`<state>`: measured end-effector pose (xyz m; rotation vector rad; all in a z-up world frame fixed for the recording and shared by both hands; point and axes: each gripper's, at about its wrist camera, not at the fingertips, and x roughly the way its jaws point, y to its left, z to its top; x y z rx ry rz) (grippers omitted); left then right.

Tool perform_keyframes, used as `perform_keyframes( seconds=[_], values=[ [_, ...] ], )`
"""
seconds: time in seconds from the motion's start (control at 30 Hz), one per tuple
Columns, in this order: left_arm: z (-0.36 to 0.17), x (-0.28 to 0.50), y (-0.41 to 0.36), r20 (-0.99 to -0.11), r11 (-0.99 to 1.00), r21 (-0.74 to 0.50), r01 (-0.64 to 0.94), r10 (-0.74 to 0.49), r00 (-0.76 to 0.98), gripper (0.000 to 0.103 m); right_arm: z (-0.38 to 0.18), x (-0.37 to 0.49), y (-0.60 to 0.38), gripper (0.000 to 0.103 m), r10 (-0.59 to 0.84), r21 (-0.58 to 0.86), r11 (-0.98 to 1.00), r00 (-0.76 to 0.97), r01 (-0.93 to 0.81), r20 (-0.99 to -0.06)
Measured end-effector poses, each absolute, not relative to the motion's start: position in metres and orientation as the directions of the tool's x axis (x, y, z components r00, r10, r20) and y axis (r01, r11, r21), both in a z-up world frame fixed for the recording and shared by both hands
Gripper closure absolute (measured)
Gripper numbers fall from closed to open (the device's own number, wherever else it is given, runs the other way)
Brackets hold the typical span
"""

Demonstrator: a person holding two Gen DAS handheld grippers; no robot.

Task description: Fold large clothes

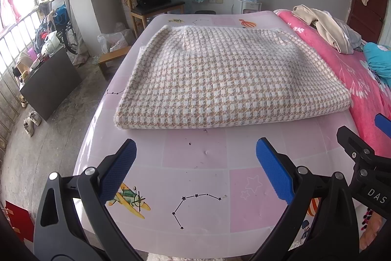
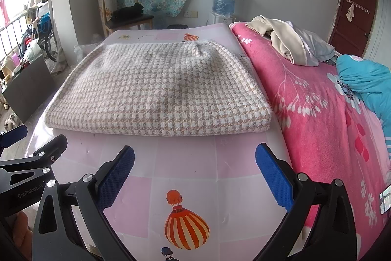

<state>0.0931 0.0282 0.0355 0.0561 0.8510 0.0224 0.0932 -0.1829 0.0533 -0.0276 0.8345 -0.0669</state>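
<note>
Now your left gripper [image 1: 195, 163] and right gripper [image 2: 195, 163] both stand wide apart and empty, just before the folded checked sweater [image 1: 227, 80] on the pink table cover [image 1: 195, 146].

Beige-white houndstooth sweater [image 1: 229, 75], seemingly pink patterned tablecloth [image 1: 195, 153].

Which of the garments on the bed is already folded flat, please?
The checked knit, a neat rectangle on the pink mat; the beige pile and teal one are crumpled.
</note>
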Motion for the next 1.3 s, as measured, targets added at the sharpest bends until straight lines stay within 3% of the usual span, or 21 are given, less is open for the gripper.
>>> perform_keyframes(
  seconds=[1.3],
  values=[
    [0.0365, 0.0940, 0.0290, -0.751, 0.999, 0.054, -0.002, 0.042, 0.659, 0.008, 0.0515, 0.0954, -0.1781, 0.006, -0.071, -0.058, 0.997, 0.660, 0.042, -0.748]
  ],
)
